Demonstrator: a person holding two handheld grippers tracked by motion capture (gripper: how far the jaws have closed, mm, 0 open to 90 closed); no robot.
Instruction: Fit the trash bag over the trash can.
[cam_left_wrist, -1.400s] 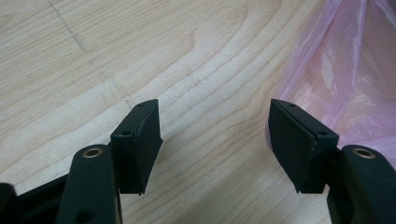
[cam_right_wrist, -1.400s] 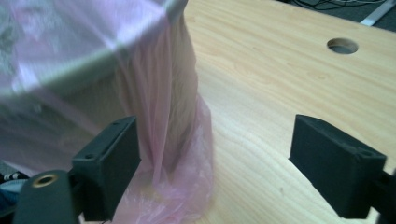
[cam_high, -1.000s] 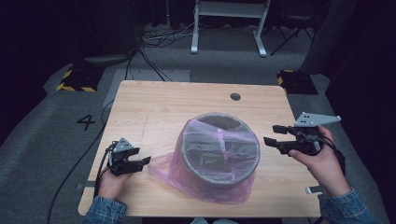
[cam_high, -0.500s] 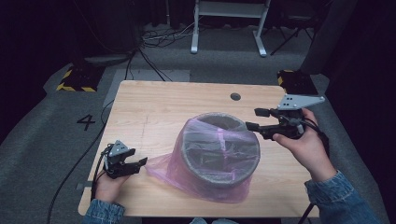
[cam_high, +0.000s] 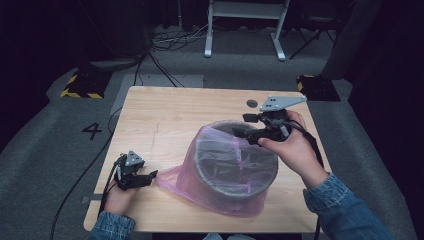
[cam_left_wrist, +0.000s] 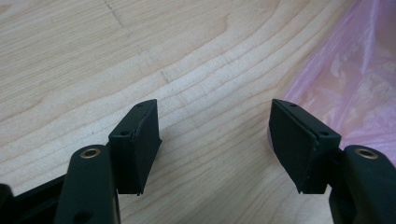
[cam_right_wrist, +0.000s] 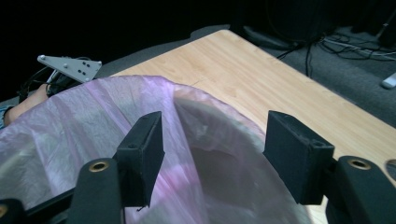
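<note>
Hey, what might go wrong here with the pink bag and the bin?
The right claw is open above the bin rim; closing carelessly might tear the thin pink bag or pinch only one layer. The left claw is open, holding nothing, so pulling might drag the bin across the table.

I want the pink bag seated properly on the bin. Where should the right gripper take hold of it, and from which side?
Grip the loose fold of the bag at the far right of the bin's rim, coming from above and outside. There the film stands up in a pinchable ridge, and the open right gripper hovers right over it; elsewhere it lies stretched on the wall.
</note>
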